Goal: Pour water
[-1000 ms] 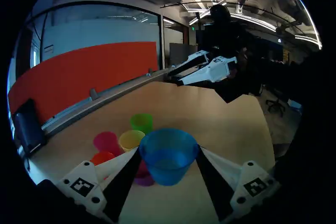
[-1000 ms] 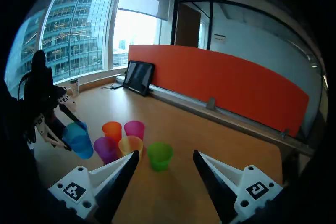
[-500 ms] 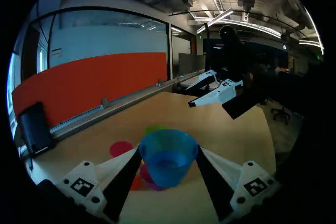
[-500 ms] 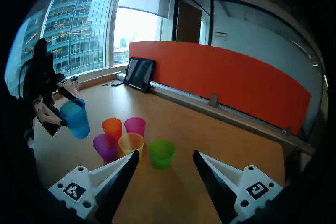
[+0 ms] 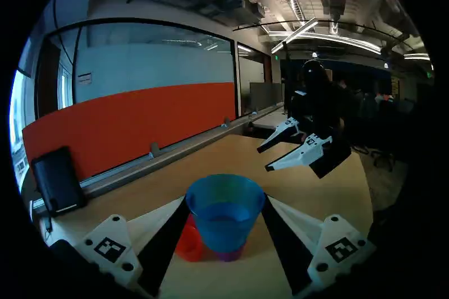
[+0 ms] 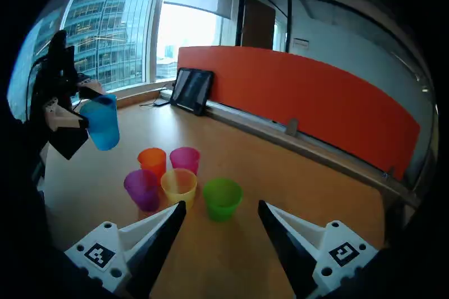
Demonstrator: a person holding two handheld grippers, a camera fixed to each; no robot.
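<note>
Left gripper (image 5: pixel 224 200): both fingers clamped on blue cup (image 5: pixel 225 217), which is upright, holds water, and is raised clear of table (image 6: pixel 280 175). Right gripper (image 6: pixel 221 205): fingers spread, empty, well apart. Receiving cups stand below and ahead of the blue cup, with purple cup (image 6: pixel 142 187) and orange cup (image 6: pixel 152 161) nearest. In the left gripper view the blue cup hides most of the cluster. Intended target unclear.
</note>
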